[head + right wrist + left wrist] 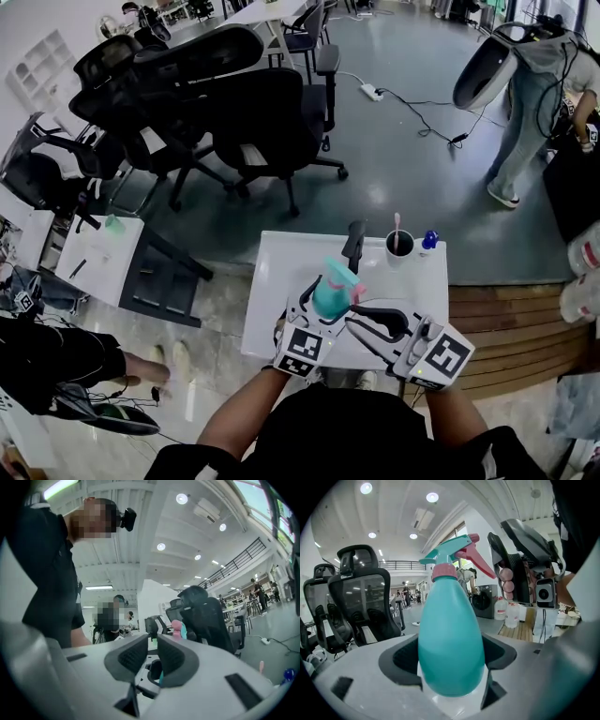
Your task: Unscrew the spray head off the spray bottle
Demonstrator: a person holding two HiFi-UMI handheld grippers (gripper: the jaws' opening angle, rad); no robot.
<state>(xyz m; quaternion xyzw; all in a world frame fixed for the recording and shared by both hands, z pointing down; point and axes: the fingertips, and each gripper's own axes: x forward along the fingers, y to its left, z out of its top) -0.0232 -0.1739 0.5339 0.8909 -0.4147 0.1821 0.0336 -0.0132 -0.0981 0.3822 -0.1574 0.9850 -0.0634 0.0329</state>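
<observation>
A teal spray bottle (328, 295) stands upright over the white table (281, 272), and my left gripper (322, 307) is shut on its belly. In the left gripper view the bottle (450, 639) fills the space between the jaws. Its teal spray head (449, 550) has a pink collar and a pink trigger. My right gripper (361, 321) points in from the right, just beside the trigger. Its jaws (152, 641) stand a narrow gap apart with nothing between them. Past them a bit of the pink and teal spray head (178, 629) shows.
On the table's far edge stand a black cup (399, 246) with a pink stick in it, a small blue object (430, 239) and a black upright piece (353, 244). Black office chairs (253, 122) crowd the floor beyond. A person (525, 112) stands far right, beside a wooden platform (506, 328).
</observation>
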